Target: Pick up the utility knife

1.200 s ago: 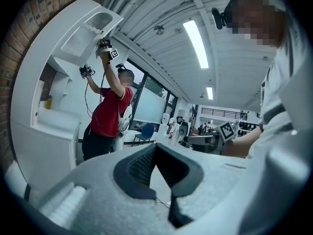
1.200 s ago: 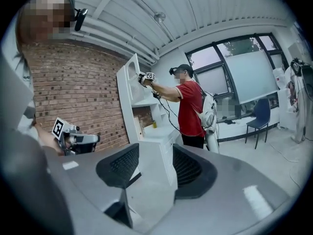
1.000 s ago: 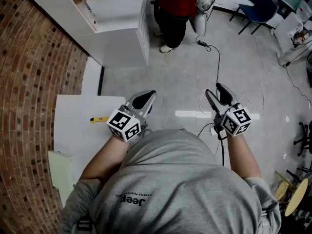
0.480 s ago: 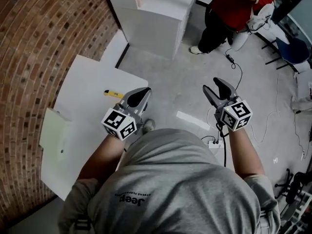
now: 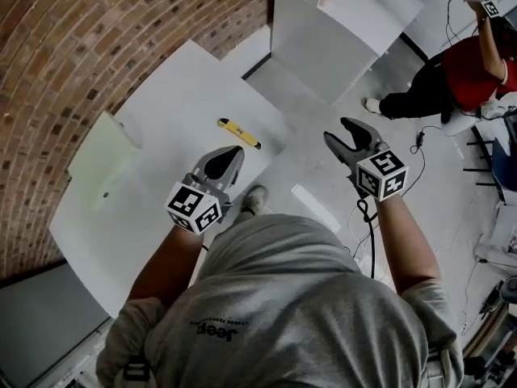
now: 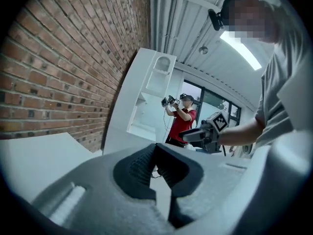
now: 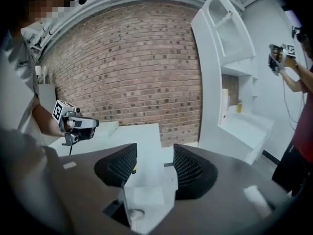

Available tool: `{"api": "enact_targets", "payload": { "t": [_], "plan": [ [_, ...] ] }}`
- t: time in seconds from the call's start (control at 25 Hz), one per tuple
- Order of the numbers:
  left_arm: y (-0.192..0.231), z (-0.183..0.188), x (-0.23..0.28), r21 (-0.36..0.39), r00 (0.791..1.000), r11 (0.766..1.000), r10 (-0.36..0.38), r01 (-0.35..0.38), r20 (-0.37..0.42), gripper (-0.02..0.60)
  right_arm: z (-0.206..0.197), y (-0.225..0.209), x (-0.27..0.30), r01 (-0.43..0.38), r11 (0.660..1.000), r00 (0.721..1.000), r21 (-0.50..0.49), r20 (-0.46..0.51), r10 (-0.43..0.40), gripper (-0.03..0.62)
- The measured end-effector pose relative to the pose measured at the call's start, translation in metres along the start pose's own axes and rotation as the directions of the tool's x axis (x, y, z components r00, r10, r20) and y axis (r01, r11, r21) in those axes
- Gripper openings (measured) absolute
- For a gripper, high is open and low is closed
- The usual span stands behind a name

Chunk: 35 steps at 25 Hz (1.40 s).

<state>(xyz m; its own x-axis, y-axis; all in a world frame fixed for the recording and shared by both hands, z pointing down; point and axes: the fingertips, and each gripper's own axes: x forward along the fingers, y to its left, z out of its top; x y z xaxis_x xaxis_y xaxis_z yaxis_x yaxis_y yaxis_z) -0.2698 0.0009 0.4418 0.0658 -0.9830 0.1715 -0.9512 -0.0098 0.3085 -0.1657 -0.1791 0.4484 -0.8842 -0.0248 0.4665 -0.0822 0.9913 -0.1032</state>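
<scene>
The utility knife [image 5: 239, 133], yellow with a dark blade end, lies flat near the right edge of the white table [image 5: 170, 111]. My left gripper [image 5: 233, 153] hovers just short of it and slightly left, jaws shut with nothing held; in its own view [image 6: 156, 148] the pads meet. Off the table's right side, over the floor, my right gripper [image 5: 337, 129] is open and empty. The right gripper view [image 7: 155, 163] looks at the table, with a sliver of the yellow knife [image 7: 134, 169] beside the left pad.
A pale green board [image 5: 105, 156] lies at the table's left end by the brick wall [image 5: 121, 31]. A white cabinet [image 5: 355, 23] stands beyond the table. A person in red [image 5: 460, 79] stands at the right. Cables [image 5: 367, 217] run across the floor.
The view has swung left toward the brick wall, so the table and knife now lie ahead of both grippers. Both grippers keep their pose, left shut, right open.
</scene>
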Motion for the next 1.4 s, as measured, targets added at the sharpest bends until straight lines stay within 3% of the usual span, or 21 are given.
{"api": "enact_targets", "payload": {
  "t": [0.28, 0.44, 0.72, 1.04, 1.2, 1.32, 1.4],
  "plan": [
    [0.054, -0.015, -0.049, -0.068, 0.989, 0.987, 0.147, -0.145, 0.02, -0.002, 0.0, 0.05, 0.107, -0.161, 0.984, 0.973, -0.072, -0.179, 0.146, 0.233],
    [0.074, -0.027, -0.074, -0.104, 0.973, 0.968, 0.23, -0.227, 0.022, -0.002, -0.018, 0.081, 0.16, -0.253, 0.964, 0.926, -0.077, -0.308, 0.219, 0.229],
    [0.112, -0.043, -0.107, -0.144, 0.952, 0.944, 0.305, -0.299, 0.027, -0.002, -0.053, 0.129, 0.231, -0.348, 0.933, 0.836, -0.093, -0.48, 0.265, 0.227],
    [0.129, -0.058, -0.127, -0.177, 0.93, 0.918, 0.366, -0.356, 0.025, -0.002, -0.113, 0.143, 0.277, -0.379, 0.92, 0.724, -0.1, -0.651, 0.227, 0.224],
    [0.133, -0.063, -0.136, -0.198, 0.92, 0.904, 0.392, -0.38, 0.026, -0.002, -0.136, 0.138, 0.293, -0.362, 0.922, 0.697, -0.136, -0.697, 0.171, 0.222],
    [0.135, -0.07, -0.138, -0.204, 0.914, 0.897, 0.404, -0.392, 0.02, -0.002, -0.159, 0.14, 0.298, -0.374, 0.915, 0.658, -0.15, -0.738, 0.147, 0.195],
    [0.135, -0.07, -0.136, -0.202, 0.914, 0.897, 0.405, -0.394, 0.016, -0.002, -0.165, 0.135, 0.3, -0.387, 0.905, 0.659, -0.177, -0.74, 0.137, 0.177]
  ]
}}
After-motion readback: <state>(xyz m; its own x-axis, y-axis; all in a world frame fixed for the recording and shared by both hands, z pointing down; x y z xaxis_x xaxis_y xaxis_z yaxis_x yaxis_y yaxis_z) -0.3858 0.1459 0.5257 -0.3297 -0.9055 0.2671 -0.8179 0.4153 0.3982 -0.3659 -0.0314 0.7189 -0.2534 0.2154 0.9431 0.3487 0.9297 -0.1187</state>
